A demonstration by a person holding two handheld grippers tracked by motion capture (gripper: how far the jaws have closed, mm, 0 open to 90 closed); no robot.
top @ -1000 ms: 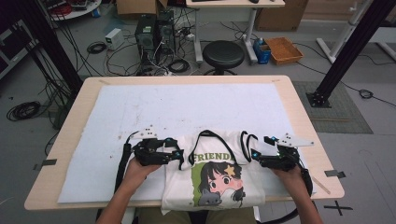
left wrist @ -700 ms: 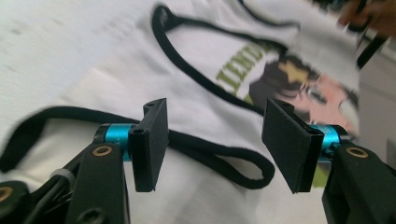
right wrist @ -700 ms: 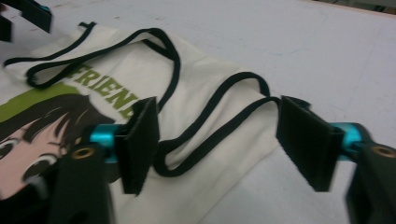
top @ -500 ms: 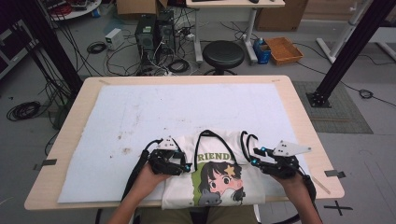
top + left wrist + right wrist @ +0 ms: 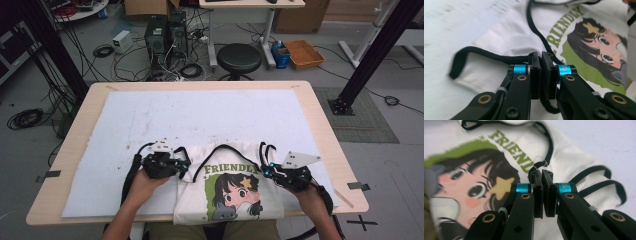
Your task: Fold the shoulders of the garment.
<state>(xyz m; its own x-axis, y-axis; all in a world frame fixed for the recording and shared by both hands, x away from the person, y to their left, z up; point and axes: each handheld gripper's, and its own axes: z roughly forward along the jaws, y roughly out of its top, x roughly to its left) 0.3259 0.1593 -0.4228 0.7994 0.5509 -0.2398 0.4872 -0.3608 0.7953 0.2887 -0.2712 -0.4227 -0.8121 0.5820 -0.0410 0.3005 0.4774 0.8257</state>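
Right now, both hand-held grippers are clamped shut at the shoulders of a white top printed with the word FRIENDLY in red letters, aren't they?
Not quite: the lettering FRIENDLY is green, not red, as the left gripper view shows. The rest holds: the left hand-held gripper and the right hand-held gripper are both shut at the shoulders of the white top.

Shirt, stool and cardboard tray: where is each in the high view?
Shirt (image 5: 227,192): high view, on its printed front.
Stool (image 5: 238,56): high view, on the round black seat.
Cardboard tray (image 5: 302,52): high view, on its inner floor.
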